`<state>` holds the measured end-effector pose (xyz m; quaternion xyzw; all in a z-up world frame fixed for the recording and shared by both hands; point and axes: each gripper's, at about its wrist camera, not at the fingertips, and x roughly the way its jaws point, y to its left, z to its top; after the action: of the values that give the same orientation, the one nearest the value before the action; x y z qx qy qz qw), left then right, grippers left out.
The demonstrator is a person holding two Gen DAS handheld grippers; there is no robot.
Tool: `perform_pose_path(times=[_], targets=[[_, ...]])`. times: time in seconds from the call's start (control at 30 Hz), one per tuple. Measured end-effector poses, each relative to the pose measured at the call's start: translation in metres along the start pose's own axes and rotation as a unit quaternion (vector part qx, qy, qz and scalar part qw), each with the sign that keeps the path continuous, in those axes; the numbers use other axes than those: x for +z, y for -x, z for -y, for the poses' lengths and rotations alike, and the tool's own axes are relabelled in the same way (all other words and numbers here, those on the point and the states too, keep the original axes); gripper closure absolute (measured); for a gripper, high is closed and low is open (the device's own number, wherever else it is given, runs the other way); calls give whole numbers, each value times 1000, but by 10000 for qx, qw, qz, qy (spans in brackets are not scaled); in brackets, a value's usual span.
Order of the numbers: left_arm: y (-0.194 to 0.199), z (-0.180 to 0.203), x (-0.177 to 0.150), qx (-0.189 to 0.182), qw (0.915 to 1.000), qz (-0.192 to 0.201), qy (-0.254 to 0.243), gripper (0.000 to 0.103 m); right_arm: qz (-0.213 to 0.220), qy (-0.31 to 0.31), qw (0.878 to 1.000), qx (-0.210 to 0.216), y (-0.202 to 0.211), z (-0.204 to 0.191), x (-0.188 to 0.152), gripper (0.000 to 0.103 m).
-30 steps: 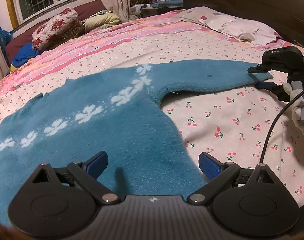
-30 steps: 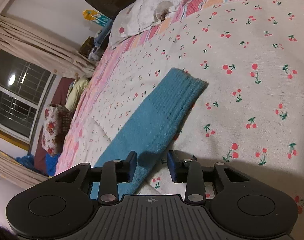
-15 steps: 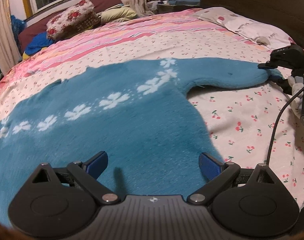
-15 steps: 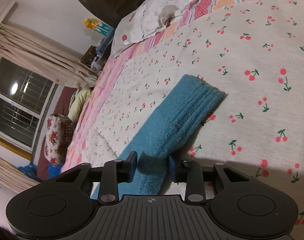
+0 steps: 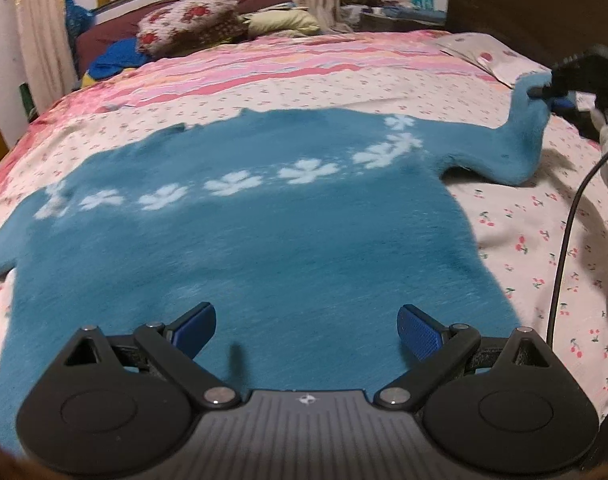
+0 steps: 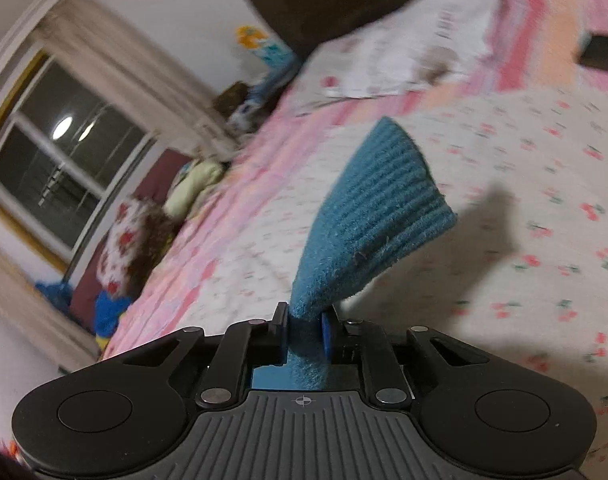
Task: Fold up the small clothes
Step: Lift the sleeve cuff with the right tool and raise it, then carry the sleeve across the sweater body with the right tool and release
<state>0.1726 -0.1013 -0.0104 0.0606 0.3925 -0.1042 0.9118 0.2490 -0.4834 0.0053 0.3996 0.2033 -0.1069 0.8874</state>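
Note:
A small blue sweater [image 5: 264, 240] with a row of white flowers lies flat on the cherry-print bed sheet [image 5: 536, 232]. My left gripper [image 5: 306, 330] is open and hovers over the sweater's lower hem, empty. My right gripper [image 6: 305, 326] is shut on the sweater's right sleeve near its ribbed cuff [image 6: 380, 208] and holds it lifted off the bed. In the left wrist view the right gripper [image 5: 544, 94] shows at the far right with the raised sleeve [image 5: 524, 136] hanging from it.
A white pillow [image 5: 488, 54] and a dark headboard [image 5: 524, 0] lie at the right end of the bed. A floral cushion [image 5: 188, 20] and bedding sit at the far side under the window. A black cable [image 5: 564, 248] hangs at right.
My right gripper closed on the sleeve near its cuff and lifted it off the sheet. My left gripper stayed open and swung left over the sweater's body.

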Motion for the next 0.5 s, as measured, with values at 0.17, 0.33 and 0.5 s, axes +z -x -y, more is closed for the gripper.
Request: perform_pose_path(times=[0.17,0.33,0.5], targets=[[8,-24,-7,106,9997,132,184,1,-160,560,9979,276,-5,-56,-18,88],[5,-53,-15,316,9985,219,397,1,-429,1250,9903,427,-13,-108,-56,88],[-1,-89,-21,471,9957,270,748,1,-678,1834,9795,490,-25,-150,-101,88]])
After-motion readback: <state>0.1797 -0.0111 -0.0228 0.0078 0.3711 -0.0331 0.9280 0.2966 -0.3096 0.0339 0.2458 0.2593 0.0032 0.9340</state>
